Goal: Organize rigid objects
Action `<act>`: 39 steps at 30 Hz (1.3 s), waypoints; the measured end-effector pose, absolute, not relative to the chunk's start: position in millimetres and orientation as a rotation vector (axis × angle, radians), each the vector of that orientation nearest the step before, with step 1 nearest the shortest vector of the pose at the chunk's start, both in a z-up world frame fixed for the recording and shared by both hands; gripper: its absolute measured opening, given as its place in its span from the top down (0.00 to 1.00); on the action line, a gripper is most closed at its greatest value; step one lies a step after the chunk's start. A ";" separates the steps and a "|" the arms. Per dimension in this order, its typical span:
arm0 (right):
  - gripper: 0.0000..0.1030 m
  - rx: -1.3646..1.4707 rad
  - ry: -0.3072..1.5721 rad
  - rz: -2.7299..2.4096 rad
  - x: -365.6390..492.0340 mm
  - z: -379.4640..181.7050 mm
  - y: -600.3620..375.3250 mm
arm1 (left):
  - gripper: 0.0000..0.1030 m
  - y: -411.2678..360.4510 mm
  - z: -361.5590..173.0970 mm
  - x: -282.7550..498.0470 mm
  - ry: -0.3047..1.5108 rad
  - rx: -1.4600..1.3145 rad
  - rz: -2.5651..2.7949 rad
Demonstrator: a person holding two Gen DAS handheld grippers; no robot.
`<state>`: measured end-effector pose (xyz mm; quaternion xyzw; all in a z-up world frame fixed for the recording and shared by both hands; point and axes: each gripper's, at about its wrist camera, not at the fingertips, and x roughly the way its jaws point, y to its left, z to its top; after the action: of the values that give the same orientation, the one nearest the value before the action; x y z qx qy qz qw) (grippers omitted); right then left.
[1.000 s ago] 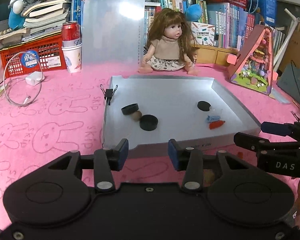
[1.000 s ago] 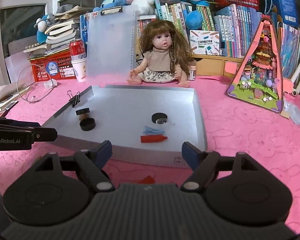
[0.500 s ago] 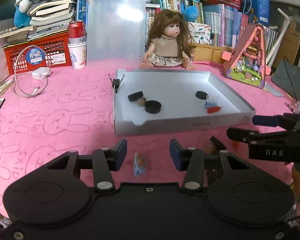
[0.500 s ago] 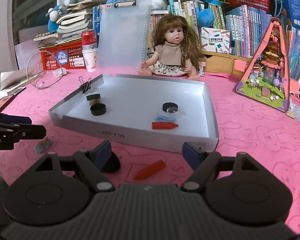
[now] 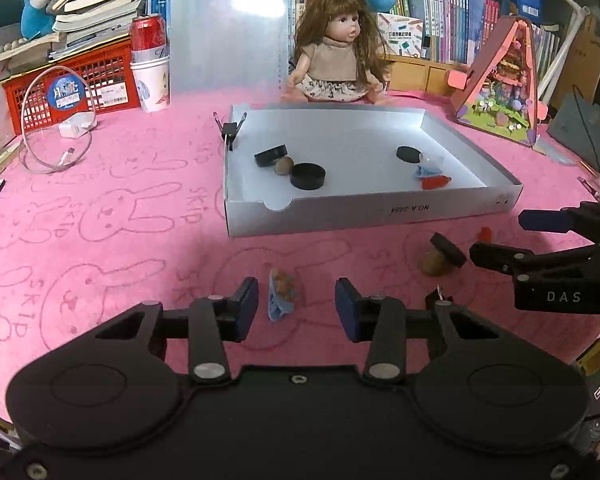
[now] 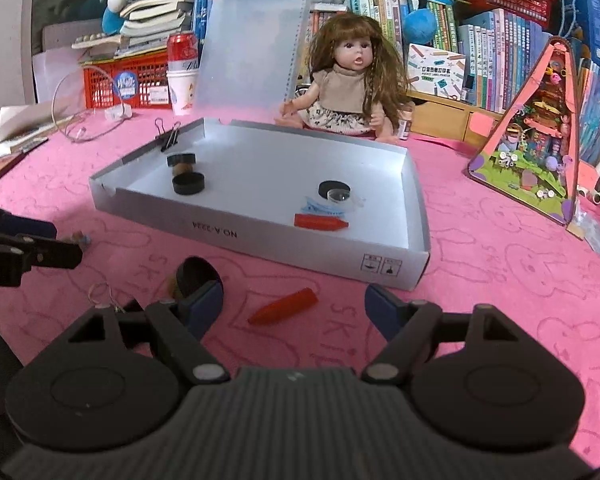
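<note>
A white cardboard box [image 5: 364, 210] lies open on the pink worktop [image 5: 100, 208], with a binder clip [image 5: 230, 130] fastened to its left wall. Inside it, toward the left, sit two black caps [image 5: 308, 176] with a small brown nut [image 5: 283, 165] between them; toward the right lie another black cap [image 5: 408, 153], a clear lens [image 6: 339, 196], a small blue piece [image 5: 425, 169] and a red crayon [image 6: 320, 222]. In front of the box, on the bare cloth, more things wait loose. The left hand-held gripper [image 5: 296, 305] hovers low with its jaws wide apart and empty, and a small blue-and-brown toy [image 5: 280, 292] lies on the worktop between its fingertips, touching neither. The right hand-held gripper [image 6: 294, 304] is also spread wide and holds nothing; a second red crayon [image 6: 283, 306] lies on the cloth between its fingers, nearer the left one. Just beyond that left finger a black cap [image 6: 196, 274] leans tilted against a brown nut [image 5: 432, 262], and a small piece with thin wire [image 6: 100, 294] lies near them. Behind the box a doll [image 5: 336, 52] sits upright beside a standing clipboard [image 5: 228, 28], with a red can [image 5: 148, 34] on a paper cup to the left and a pink triangular toy house [image 5: 500, 88] to the right.
</note>
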<state>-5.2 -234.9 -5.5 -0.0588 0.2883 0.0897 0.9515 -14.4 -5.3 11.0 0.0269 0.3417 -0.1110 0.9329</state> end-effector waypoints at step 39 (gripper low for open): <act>0.70 -0.102 0.595 0.327 3.4 -6.7 -250.1 | 0.93 -15.0 14.5 -4.0 0.676 0.062 -0.257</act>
<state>3.4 -250.1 -6.7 -0.0500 0.2918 0.1605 0.9416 -4.0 -15.0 14.5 0.0303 0.3304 -0.1256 0.9350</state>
